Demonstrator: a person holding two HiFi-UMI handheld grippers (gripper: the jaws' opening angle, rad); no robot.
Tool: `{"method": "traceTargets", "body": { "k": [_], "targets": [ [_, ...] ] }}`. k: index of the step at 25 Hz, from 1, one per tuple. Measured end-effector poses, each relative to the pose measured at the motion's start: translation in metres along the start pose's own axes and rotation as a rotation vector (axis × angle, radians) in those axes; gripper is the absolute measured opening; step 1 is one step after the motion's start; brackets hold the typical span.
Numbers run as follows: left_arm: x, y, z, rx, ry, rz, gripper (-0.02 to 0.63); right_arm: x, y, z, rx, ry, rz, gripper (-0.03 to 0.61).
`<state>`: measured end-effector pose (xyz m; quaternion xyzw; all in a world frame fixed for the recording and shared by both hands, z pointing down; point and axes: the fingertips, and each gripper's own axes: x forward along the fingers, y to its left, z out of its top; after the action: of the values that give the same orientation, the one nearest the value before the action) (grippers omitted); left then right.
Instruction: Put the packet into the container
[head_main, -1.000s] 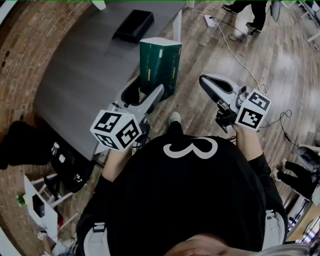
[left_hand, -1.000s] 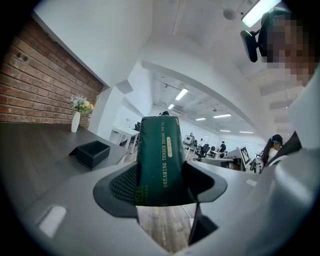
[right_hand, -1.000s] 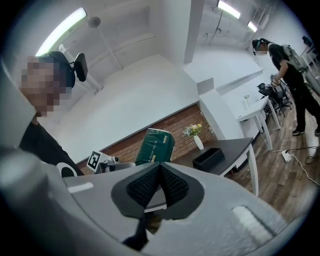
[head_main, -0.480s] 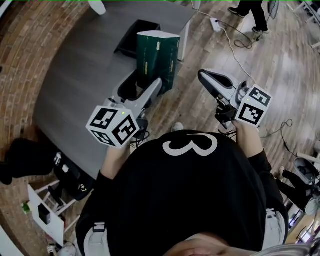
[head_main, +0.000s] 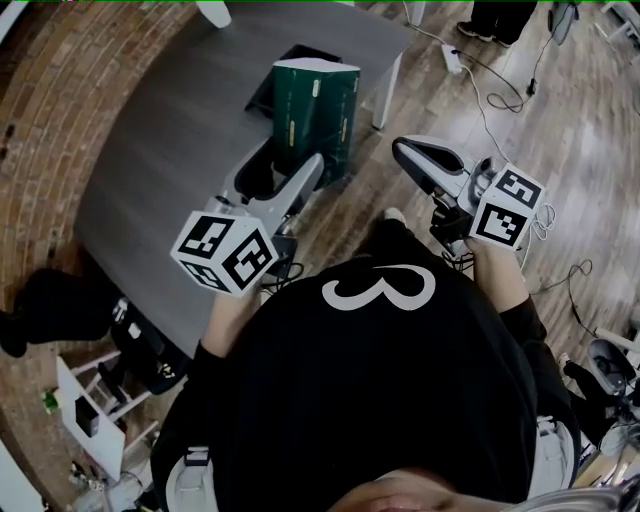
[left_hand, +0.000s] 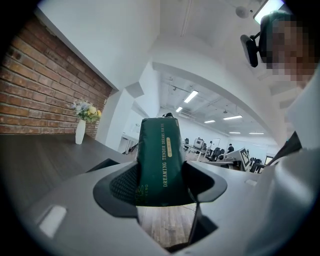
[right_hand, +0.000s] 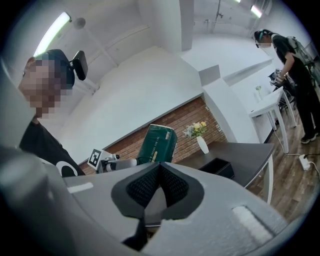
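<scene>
**Head view.** Left tongs (head_main: 292, 178) clenched on the upright green packet (head_main: 318, 110), at 12 o'clock over the grey tabletop's (head_main: 160, 160) near edge. Black container (right_hand: 218, 168) lies on the tabletop just beyond the packet, toward 11 o'clock. Right tongs (head_main: 412, 160), between 1 and 2 o'clock, are pressed together with nothing in them.

Dark grey table (head_main: 160, 150) on white legs (head_main: 384, 92) – stands on wood floor (head_main: 560, 130). Black container (head_main: 262, 88) on top toward 1 o'clock; white vase (head_main: 213, 12) at 12 o'clock edge.
</scene>
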<state>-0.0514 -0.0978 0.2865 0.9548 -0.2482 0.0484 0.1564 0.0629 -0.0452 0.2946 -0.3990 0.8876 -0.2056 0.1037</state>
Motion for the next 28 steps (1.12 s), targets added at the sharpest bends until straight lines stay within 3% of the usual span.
{"method": "traceTargets", "body": {
  "k": [5,13,23,28],
  "targets": [
    [0.016,0.018,0.002,0.002,-0.004,0.051,0.313,0.02,-0.024,0.008,0.004,0.023,0.058,0.002],
    [0.043,0.061,0.016,-0.074,-0.013,0.185,0.313,0.07,-0.07,0.035,0.045,0.119,0.167,0.002],
    [0.067,0.101,0.025,-0.116,-0.029,0.295,0.311,0.12,-0.105,0.055,0.052,0.199,0.288,0.002],
    [0.076,0.117,0.025,-0.093,-0.009,0.345,0.311,0.134,-0.12,0.058,0.057,0.227,0.336,0.002]
  ]
}}
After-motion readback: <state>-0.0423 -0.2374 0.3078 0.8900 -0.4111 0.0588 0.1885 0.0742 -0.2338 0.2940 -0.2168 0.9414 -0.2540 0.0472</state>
